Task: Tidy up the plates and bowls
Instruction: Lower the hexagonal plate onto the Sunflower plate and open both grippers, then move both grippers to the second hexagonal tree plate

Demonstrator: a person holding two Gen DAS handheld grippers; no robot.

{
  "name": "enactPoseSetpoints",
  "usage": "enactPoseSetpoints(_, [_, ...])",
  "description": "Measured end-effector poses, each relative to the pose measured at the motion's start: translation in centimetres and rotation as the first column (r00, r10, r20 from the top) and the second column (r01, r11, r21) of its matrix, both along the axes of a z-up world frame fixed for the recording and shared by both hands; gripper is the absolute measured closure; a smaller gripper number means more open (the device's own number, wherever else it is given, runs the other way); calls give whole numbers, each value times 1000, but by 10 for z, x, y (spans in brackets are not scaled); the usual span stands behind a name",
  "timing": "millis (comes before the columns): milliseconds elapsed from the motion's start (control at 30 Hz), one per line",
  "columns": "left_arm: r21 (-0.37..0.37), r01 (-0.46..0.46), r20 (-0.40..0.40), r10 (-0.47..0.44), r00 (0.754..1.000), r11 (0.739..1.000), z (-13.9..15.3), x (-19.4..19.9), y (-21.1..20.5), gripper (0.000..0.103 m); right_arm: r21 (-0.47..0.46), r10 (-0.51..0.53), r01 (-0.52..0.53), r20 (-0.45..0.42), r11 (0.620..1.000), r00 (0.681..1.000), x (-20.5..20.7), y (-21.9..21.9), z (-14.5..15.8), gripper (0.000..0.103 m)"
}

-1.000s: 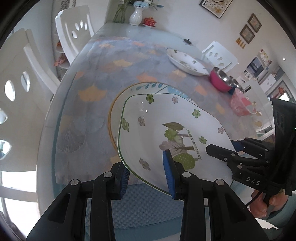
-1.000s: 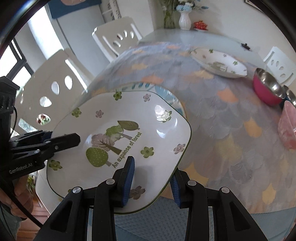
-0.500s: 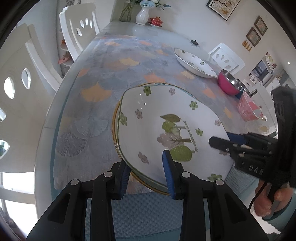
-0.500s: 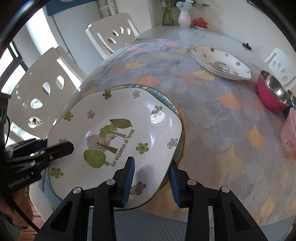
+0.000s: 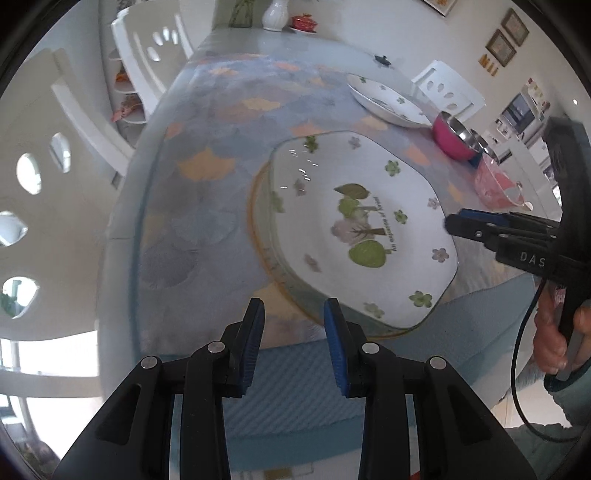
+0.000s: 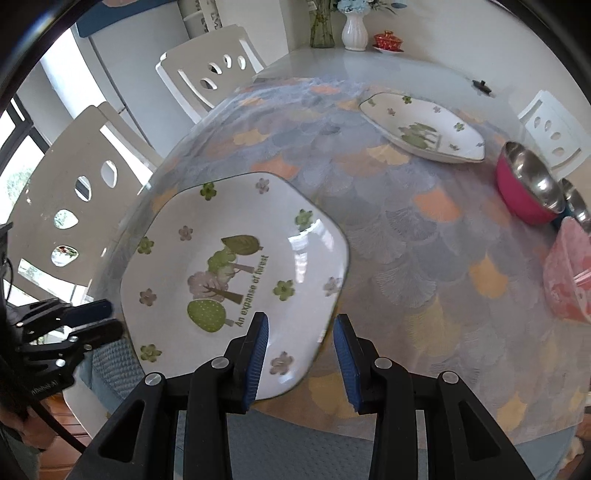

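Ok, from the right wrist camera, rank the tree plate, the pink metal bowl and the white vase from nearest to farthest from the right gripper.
1. Tree plate: right at the right gripper, its near edge by the fingertips.
2. Pink metal bowl: mid-table, far to the right.
3. White vase: at the table's far end by the wall.

Around you stand white cut-out-backed chairs [image 6: 207,79], bright windows [image 6: 22,158] behind them, and small framed pictures [image 5: 504,33] on the pale wall [image 5: 373,26].

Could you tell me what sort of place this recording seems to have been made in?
Most likely a home dining room: a dining table under a patterned cloth, white cut-out chairs around it, a vase of flowers at the far end, and framed pictures on the wall.
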State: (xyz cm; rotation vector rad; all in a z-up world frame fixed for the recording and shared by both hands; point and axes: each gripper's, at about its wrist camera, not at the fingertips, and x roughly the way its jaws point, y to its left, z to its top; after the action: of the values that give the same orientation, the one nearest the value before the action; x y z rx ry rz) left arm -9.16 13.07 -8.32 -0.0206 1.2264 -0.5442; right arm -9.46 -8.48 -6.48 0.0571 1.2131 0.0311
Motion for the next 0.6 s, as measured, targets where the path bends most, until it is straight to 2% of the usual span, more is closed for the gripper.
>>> enactPoseSetpoints(133, [-34, -28, 47, 30, 998, 999, 28, 10, 14, 74, 0, -48, 48, 2, 999, 999, -4, -14, 14, 68])
enactPoseSetpoints(267, [-50, -18, 157, 26, 987, 999, 68, 29, 11, 73, -21, -98, 99, 44, 995, 994, -5, -26, 40, 68])
enactPoseSetpoints(433, [-126, 44, 265, -9, 964, 991, 119, 59, -4, 71, -44, -143, 153, 176, 987, 974, 5, -32, 91, 67])
enactPoseSetpoints(533, [-162, 79, 311, -25, 950, 984, 143, 77, -13, 66, -63, -162, 185, 268, 981, 950, 12, -32, 122, 58])
enactPoseSetpoints(600, [-195, 100, 350, -26, 936, 976, 161, 91, -19, 63, -75, -169, 204, 329, 976, 929, 15, -32, 143, 56])
